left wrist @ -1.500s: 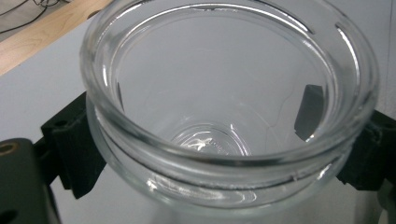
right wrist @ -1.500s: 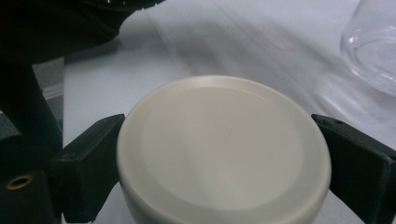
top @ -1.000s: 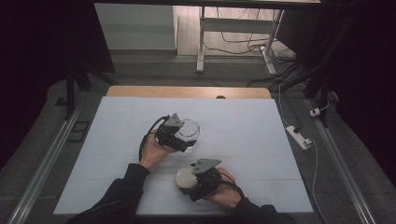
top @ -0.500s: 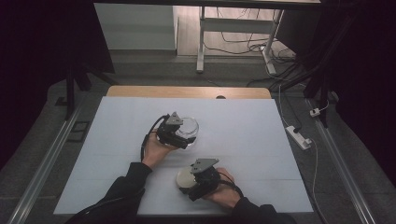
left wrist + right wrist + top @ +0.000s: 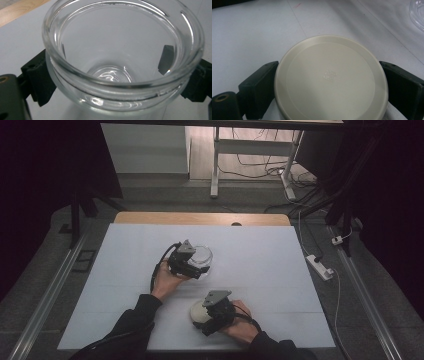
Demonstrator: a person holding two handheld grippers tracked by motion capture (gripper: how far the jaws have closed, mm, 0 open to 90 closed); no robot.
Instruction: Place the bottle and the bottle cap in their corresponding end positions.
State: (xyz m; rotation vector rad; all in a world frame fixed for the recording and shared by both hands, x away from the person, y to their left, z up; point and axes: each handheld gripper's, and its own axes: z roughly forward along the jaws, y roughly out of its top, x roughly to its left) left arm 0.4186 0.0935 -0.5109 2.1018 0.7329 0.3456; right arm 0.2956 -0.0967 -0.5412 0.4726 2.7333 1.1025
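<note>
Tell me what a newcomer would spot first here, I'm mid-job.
The clear glass jar, open and empty, sits near the middle of the white table, clasped between the left gripper jaws. Nearer the person, the right gripper clamps a round cream lid by its rim, apart from the jar.
</note>
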